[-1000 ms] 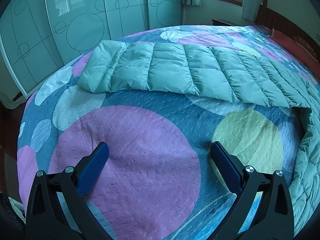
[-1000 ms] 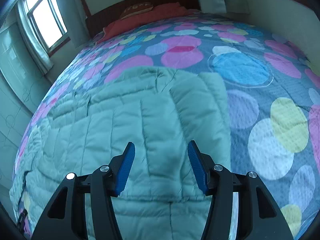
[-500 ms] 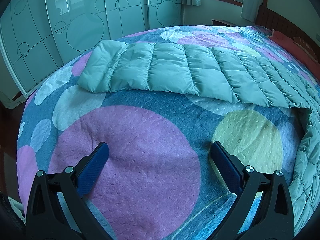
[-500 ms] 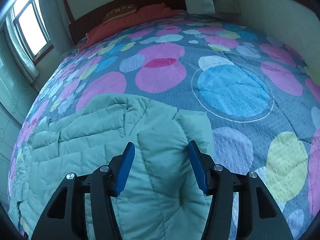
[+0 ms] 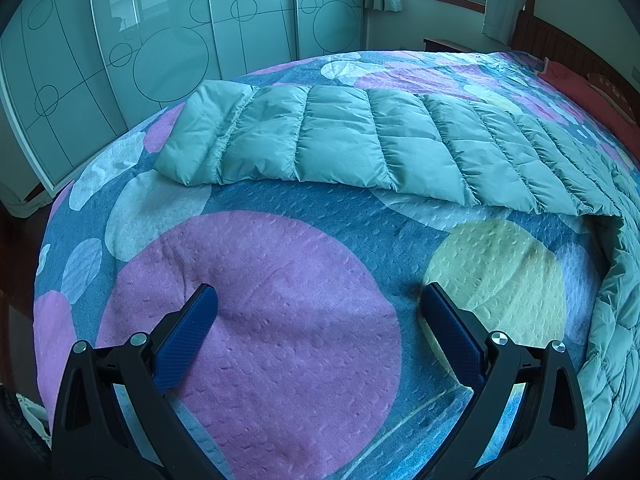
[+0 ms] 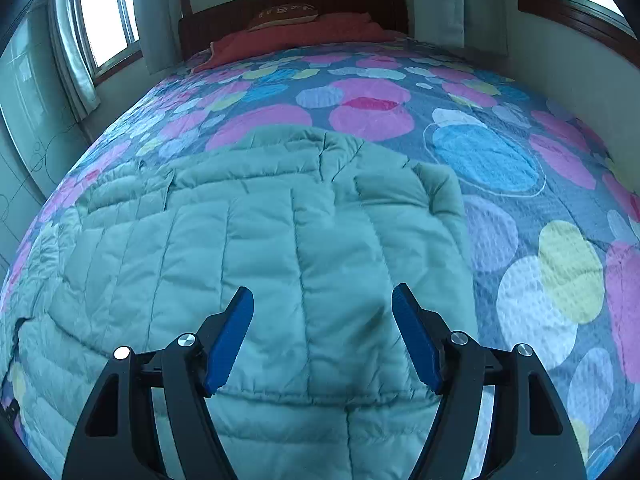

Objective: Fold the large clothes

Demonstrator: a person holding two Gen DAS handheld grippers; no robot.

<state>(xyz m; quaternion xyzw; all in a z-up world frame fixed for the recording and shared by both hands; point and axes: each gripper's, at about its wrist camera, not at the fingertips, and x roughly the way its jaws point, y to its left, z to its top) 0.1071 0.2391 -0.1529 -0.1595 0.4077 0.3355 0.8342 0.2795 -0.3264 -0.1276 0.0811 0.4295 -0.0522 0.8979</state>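
A light green quilted down jacket lies spread on the bed. In the left wrist view its sleeve [image 5: 340,144] stretches across the far part of the bedspread, and the body runs down the right edge. My left gripper [image 5: 318,300] is open and empty over a pink circle of the bedspread, short of the sleeve. In the right wrist view the jacket body [image 6: 260,240] fills the lower left. My right gripper [image 6: 322,300] is open and empty just above the jacket, near its right edge.
The bedspread [image 6: 500,160] is blue with coloured circles. A red pillow [image 6: 304,32] and dark headboard [image 6: 296,0] are at the far end. Wardrobe doors [image 5: 168,48] stand beyond the bed's foot. Windows [image 6: 104,16] with curtains flank the bed.
The right gripper has opened wider and its view shifted over the jacket: it pulled back, then moved forward over the jacket body. The left gripper has stayed still.
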